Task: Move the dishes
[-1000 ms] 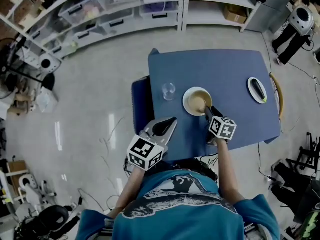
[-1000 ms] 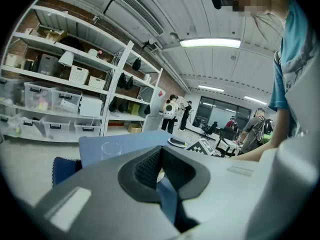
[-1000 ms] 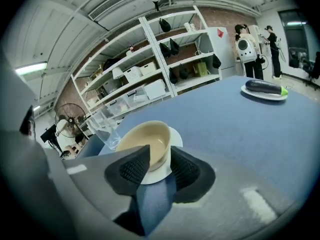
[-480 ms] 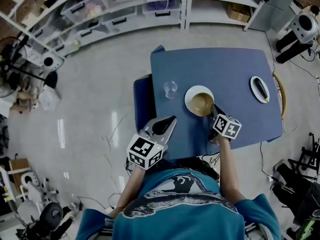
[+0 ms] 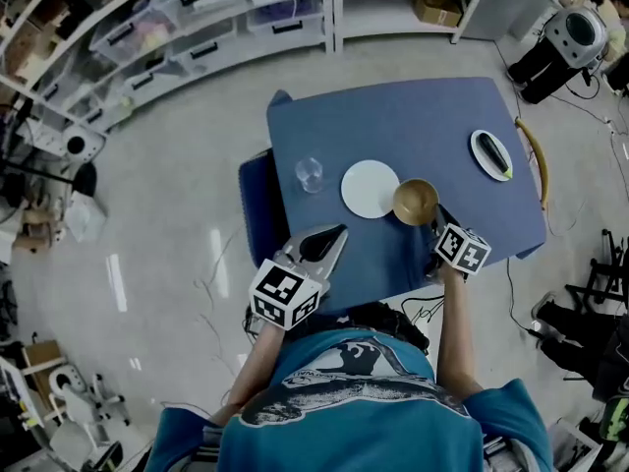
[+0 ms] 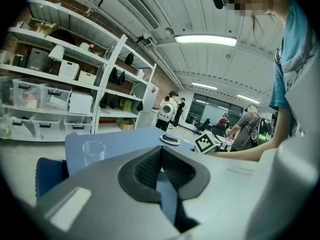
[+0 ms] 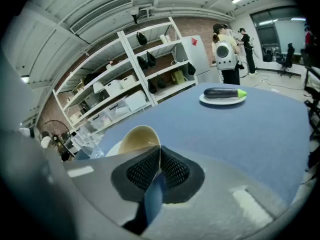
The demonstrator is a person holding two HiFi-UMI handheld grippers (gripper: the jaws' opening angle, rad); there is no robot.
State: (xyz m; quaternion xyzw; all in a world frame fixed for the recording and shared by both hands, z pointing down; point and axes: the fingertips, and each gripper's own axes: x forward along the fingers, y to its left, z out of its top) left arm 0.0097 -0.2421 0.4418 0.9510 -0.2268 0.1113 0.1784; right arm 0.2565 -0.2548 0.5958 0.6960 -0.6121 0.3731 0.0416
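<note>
A tan bowl [image 5: 416, 201] hangs just right of the white plate [image 5: 370, 189] on the blue table [image 5: 413, 126]. My right gripper [image 5: 440, 220] is shut on the bowl's near rim; in the right gripper view the bowl [image 7: 137, 138] stands up between the pads of the right gripper [image 7: 159, 160]. My left gripper [image 5: 329, 239] is shut with nothing in it, over the table's near left corner. In the left gripper view the left gripper [image 6: 161, 160] points at a clear glass [image 6: 93, 151].
A clear glass [image 5: 309, 174] stands left of the plate. A small plate with a dark eggplant [image 5: 493, 152] sits at the table's right edge, also seen as the eggplant [image 7: 223, 92]. A blue chair [image 5: 257, 205] is at the table's left. Shelving [image 5: 197, 28] with bins lines the far wall.
The right gripper has lifted the bowl off the white plate and carried it to the right. The plate now lies bare. The left gripper has kept its place.
</note>
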